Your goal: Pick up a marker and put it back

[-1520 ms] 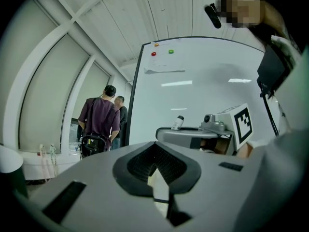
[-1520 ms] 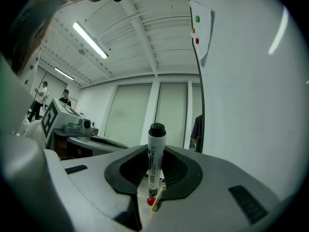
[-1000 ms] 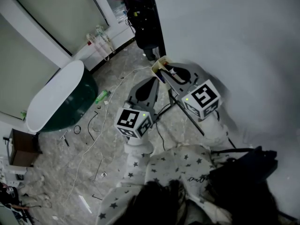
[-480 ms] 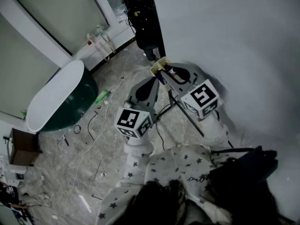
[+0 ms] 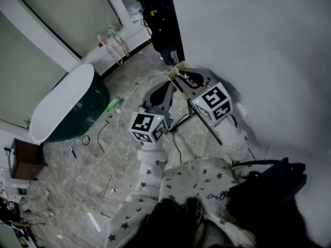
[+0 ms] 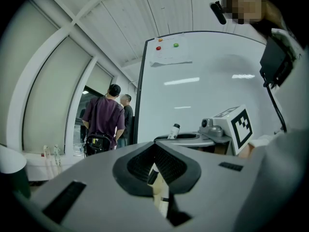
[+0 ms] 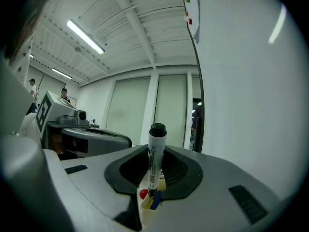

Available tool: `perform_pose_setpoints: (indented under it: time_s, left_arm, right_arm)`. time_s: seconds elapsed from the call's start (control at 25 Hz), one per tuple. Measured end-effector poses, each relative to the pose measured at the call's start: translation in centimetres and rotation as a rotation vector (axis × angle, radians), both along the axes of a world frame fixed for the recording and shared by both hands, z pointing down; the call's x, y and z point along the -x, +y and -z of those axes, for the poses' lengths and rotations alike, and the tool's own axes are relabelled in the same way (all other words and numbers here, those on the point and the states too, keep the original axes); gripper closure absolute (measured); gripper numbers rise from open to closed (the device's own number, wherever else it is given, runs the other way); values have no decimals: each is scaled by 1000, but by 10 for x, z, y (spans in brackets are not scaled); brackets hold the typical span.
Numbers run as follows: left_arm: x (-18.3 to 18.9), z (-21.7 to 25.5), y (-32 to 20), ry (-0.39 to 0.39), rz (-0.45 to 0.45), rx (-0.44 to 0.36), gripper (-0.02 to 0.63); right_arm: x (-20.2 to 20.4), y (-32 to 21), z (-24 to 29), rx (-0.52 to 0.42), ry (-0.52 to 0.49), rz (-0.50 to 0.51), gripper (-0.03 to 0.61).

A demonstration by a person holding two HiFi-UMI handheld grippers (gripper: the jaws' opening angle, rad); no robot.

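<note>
- The whiteboard (image 7: 241, 81) rises just to the right of the right gripper (image 7: 153, 170), near enough that a sideways swing would scrape it.
- The left gripper (image 6: 155, 161) faces the other tool. Its jaws are drawn in on the cream wall of a small cup (image 6: 159, 195), which sits in the slot between them, so it seems to be steadying the cup.
- The right gripper's jaws are closed on the marker (image 7: 154, 153), clamping its white barrel low down. The black cap stands clear above the jaws and the barrel is nearly upright.
- The cup lies directly below the right jaws. The marker's lower end is at its mouth, beside a red marker (image 7: 143, 194) and a blue marker (image 7: 154, 202) already inside.
- I cannot tell whether the marker is going in or coming out. Either way it calls for a straight vertical stroke.
- To seat it well, I would keep the barrel plumb and aim for the free gap beside the red and blue ones. The jaws should part only once the tip rests on the bottom, with the left tool's hold kept firm so the cup does not tip.
</note>
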State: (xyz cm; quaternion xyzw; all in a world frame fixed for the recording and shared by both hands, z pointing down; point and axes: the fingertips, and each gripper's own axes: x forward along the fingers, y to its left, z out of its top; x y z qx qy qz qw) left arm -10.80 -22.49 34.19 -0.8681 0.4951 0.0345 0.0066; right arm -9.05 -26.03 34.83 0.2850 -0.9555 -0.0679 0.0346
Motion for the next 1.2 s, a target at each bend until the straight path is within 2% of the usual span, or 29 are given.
perform_pose_setpoints:
  time_s: [0.2, 0.76, 0.96, 1.2]
  left_arm:
    - [0, -11, 0, 7, 4, 30, 614]
    - [4, -30, -3, 7, 17, 73, 614]
    - [8, -37, -1, 11, 31, 86, 614]
    - [11, -39, 2, 10, 43, 94, 614]
  right_arm:
    - [0, -8, -23, 34, 14, -17, 509]
    - [13, -8, -55, 47, 94, -43, 509]
    - [17, -5, -70, 12, 147, -64, 509]
    - [17, -5, -73, -5, 135, -96, 509]
